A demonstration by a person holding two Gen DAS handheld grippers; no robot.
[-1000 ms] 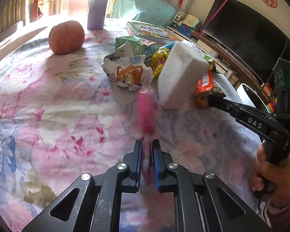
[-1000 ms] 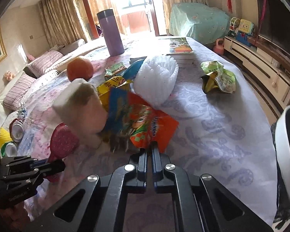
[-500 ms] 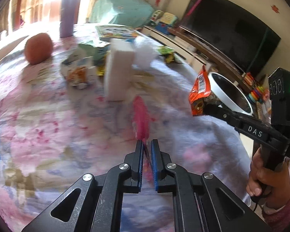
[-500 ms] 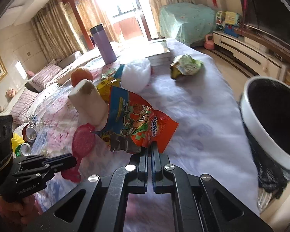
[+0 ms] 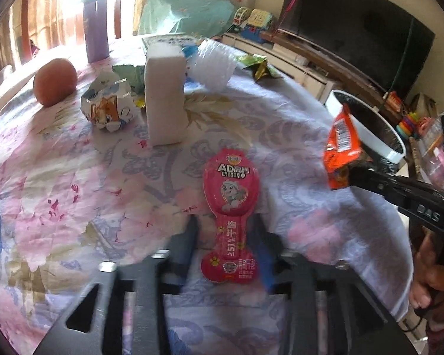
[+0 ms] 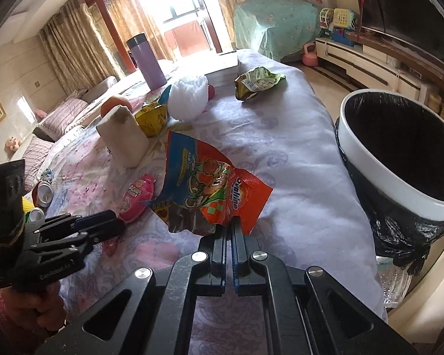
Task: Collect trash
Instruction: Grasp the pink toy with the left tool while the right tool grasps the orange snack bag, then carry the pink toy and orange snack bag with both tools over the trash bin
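Two claws are at work over a table w/ a flowery cloth point(image 5: 74, 177).

Left claw point(image 5: 226, 236): its jaws are opening now. Pink candy wrapper point(image 5: 231, 207) sits btwn them, flat side up, and the black fingers look blurry on both sides of it. Can't tell if the pads touch it. In the right wrist view the same pink wrapper point(image 6: 137, 195) pokes out just past the left claw's tip point(image 6: 115, 224).

Right claw point(image 6: 232, 230): jaws pressed together, pinching the bottom edge of an orange & blue snack bag point(image 6: 210, 186). Bag sticks up above the tips, off the table. Trash bin point(image 6: 399, 159), white rim w/ black liner, stands to the right of this claw, past the table edge. Bag is not over it, just near.

Ahead of both claws, more stuff on the table: white foam block point(image 5: 164, 94) standing up, crumpled fox-picture box point(image 5: 108, 109) left of it, apple point(image 5: 54, 81) further left, purple cup point(image 6: 146, 62) far back. White foam net point(image 6: 189, 96) lies behind the block, and a green snack bag point(image 6: 257, 81) lies well ahead, a bit right.

A hand point(image 5: 432, 281) holds the right claw's handle, low at the right edge of the left wrist view.
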